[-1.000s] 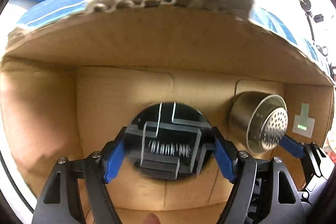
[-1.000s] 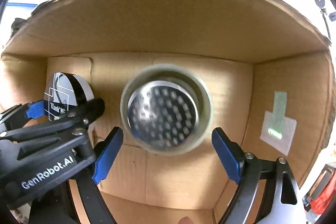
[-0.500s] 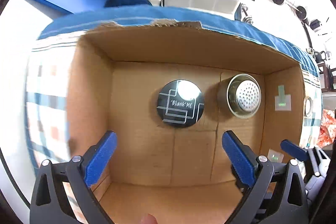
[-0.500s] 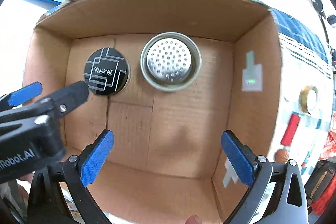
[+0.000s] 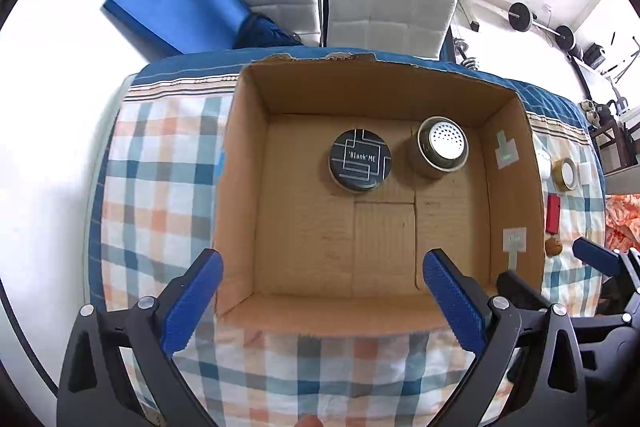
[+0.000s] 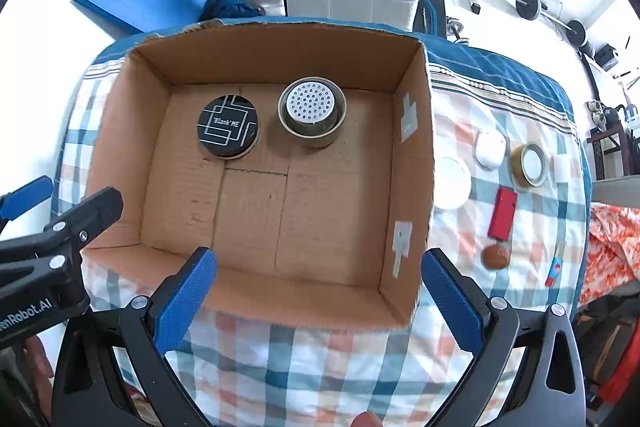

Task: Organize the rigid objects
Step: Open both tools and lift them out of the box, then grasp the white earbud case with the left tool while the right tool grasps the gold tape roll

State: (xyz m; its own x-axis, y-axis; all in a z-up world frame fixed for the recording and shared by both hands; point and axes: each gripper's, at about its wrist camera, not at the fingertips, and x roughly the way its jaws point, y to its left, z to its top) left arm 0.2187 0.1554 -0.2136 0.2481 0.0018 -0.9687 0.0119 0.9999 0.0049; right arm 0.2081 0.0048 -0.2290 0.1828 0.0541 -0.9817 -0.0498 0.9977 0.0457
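Claws [image 5: 324,299] [image 6: 318,291] gape above box [image 6: 412,131] holding tin [image 6: 227,131] beside strainer [image 6: 312,111].

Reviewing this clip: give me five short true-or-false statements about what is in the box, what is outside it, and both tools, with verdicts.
1. The black round tin with white line markings lies inside the brown cardboard box. True.
2. The perforated steel cup sits outside the box on the cloth. False: it is in the box, beside the black tin.
3. The left tool grips the black tin. False: it is open and empty, above the box's near edge.
4. A flat red rectangular object lies on the checked tablecloth, to the right of the box. True.
5. The right tool is open and holds nothing. True.
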